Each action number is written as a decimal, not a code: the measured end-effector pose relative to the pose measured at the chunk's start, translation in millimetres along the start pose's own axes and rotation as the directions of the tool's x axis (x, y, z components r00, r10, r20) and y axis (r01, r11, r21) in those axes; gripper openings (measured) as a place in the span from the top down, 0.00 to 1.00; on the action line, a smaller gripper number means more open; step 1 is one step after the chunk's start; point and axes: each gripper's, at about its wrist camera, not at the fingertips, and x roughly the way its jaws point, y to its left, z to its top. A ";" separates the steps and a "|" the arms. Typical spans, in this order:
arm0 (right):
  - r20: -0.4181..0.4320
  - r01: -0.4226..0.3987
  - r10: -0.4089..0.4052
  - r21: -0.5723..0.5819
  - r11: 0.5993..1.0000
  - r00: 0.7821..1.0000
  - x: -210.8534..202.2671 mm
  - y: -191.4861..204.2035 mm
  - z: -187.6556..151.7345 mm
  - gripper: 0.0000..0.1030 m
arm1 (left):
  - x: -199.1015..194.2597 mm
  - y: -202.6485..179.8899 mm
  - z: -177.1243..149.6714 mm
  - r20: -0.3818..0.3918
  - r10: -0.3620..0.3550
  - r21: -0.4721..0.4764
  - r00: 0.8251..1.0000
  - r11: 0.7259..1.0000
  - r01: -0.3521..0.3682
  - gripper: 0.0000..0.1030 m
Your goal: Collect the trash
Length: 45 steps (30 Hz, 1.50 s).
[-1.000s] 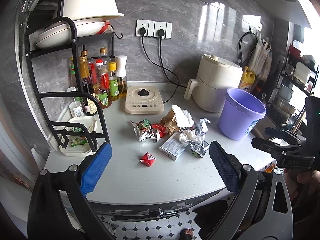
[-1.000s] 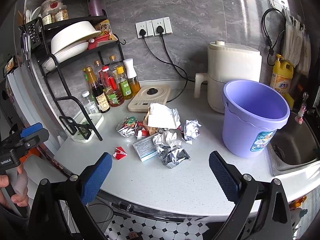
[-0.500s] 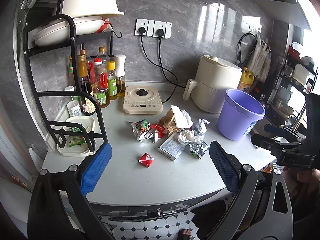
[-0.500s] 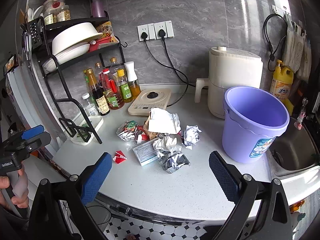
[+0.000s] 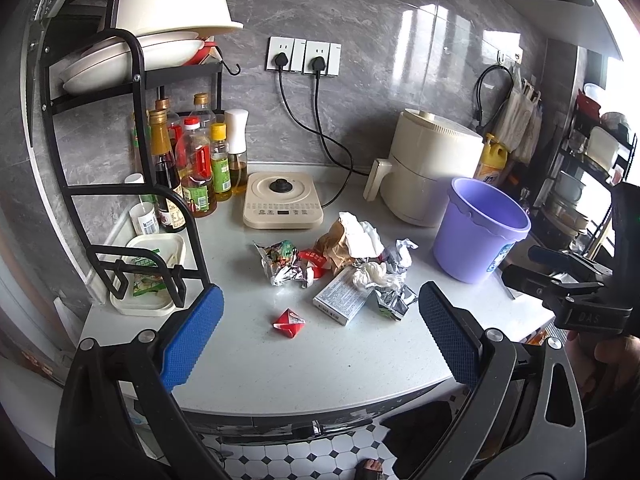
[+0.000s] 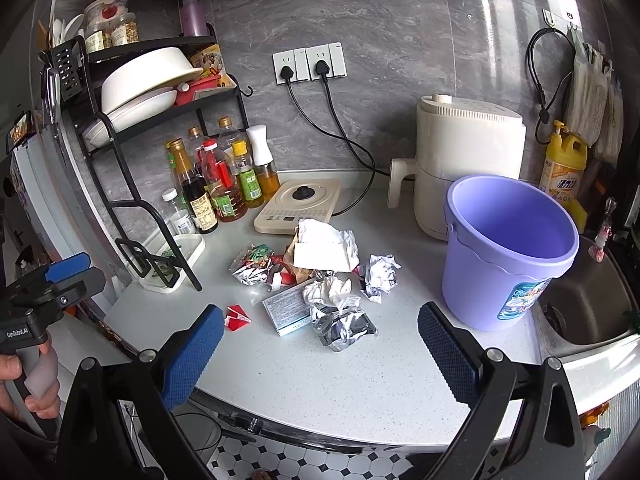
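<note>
Both grippers, left [image 5: 320, 334] and right [image 6: 320, 344], hover jaws wide short of the desk [image 6: 360, 380]; best start with the foil wad [image 6: 344, 326] nearest the bucket [image 6: 510, 252].

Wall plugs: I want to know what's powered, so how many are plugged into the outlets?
2: plug in the left outlet, plug in the right outlet, both behind the induction cooker.

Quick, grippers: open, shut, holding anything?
Left gripper: open, empty, short of the trash.
Right gripper: open, empty.
</note>
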 end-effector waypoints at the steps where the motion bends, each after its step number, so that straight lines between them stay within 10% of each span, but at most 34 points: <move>1: 0.000 0.001 -0.001 0.000 1.000 1.000 -0.2 -0.1 -0.3 0.08 | -0.2 0.5 -0.1 0.001 -0.001 -0.001 1.000 1.000 0.001 0.06; 22: -0.038 0.004 -0.003 0.037 0.999 0.999 21.6 -5.7 -8.7 0.08 | 37.1 20.7 -8.8 -0.060 -0.061 -0.049 0.996 0.997 0.058 0.06; 45: -0.160 0.094 -0.082 0.075 0.993 0.984 86.2 -28.9 -50.1 0.21 | 196.6 48.9 -60.6 -0.284 -0.054 -0.029 0.957 0.998 0.048 0.25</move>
